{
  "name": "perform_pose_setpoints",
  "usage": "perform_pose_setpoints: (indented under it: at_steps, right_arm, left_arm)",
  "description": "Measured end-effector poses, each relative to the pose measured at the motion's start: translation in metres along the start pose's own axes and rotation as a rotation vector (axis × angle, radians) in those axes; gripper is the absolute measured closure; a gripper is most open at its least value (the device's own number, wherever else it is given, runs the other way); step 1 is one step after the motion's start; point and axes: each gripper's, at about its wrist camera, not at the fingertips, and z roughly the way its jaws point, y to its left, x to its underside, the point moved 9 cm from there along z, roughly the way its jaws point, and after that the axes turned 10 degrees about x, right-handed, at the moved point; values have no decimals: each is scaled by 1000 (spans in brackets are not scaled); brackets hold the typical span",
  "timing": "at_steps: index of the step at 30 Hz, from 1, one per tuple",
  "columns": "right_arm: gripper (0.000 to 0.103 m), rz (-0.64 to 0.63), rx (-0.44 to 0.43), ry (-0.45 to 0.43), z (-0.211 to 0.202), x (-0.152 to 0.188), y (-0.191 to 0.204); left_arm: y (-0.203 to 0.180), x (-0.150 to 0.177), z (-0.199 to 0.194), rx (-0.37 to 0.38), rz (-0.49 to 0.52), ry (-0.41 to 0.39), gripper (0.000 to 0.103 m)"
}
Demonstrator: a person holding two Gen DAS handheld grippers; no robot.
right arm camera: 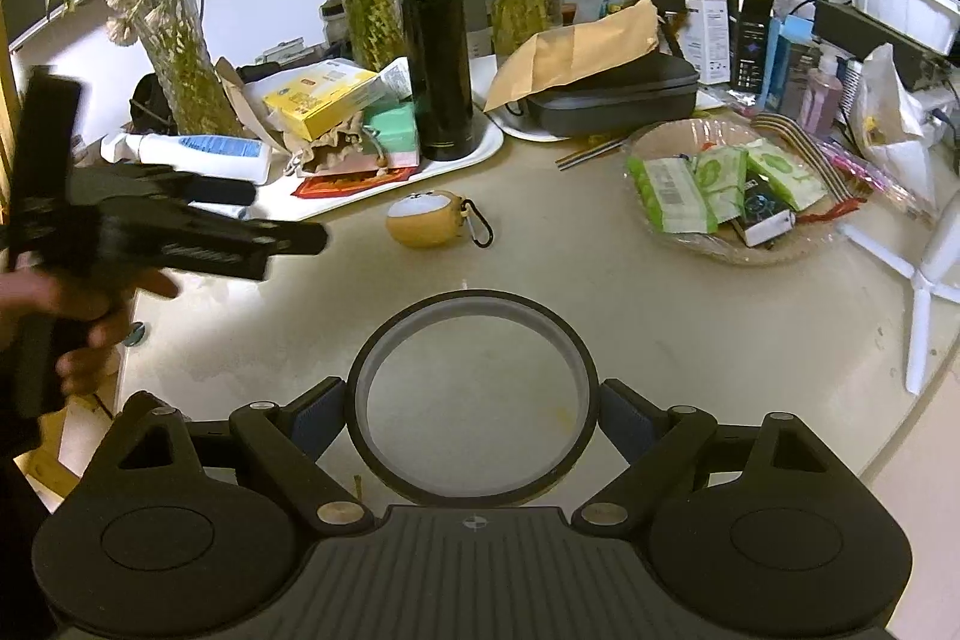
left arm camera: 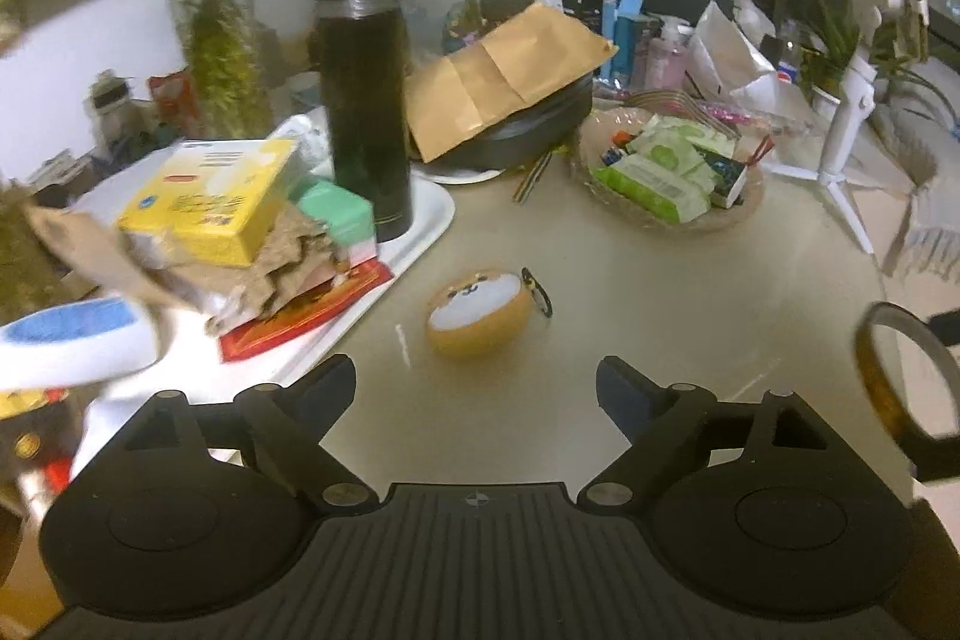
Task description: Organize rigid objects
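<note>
On the cluttered beige table (right arm camera: pixel 660 316), the right gripper (right arm camera: pixel 474 409) clamps a tape ring (right arm camera: pixel 474 484) while the left gripper (left arm camera: pixel 474 388), spread wide and empty, should straddle the round pouch (left arm camera: pixel 480 313) squarely before squeezing.

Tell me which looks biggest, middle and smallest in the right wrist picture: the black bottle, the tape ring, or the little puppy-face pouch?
1. Tape ring, though it sits right at the camera, between the right gripper fingers, so nearness inflates it.
2. Black bottle, farther back on the white tray.
3. Puppy-face pouch, clearly smallest.
</note>
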Motion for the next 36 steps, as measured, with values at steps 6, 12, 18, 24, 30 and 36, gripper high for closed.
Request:
perform_pose_setpoints:
  at_steps: [6,12,18,24,30,36]
  right_arm:
    - [13,6,-5,9,2,2,-4]
    - [13,15,-21,19,4,3,-6]
    - [13,8,-39,21,5,2,-3]
    - [13,4,-47,28,8,3,-3]
    - [13,2,-59,26,9,2,0]
    - [13,7,-32,38,12,4,-4]
  left_arm:
    - [6,-12,44,34,32,25,14]
    - [20,-20,81,66,17,56,14]
    - [26,-22,107,91,-21,84,15]
    - [37,-18,117,79,-66,90,18]
    - [40,-15,120,128,-128,84,31]
    - [31,-15,114,133,-78,86,33]
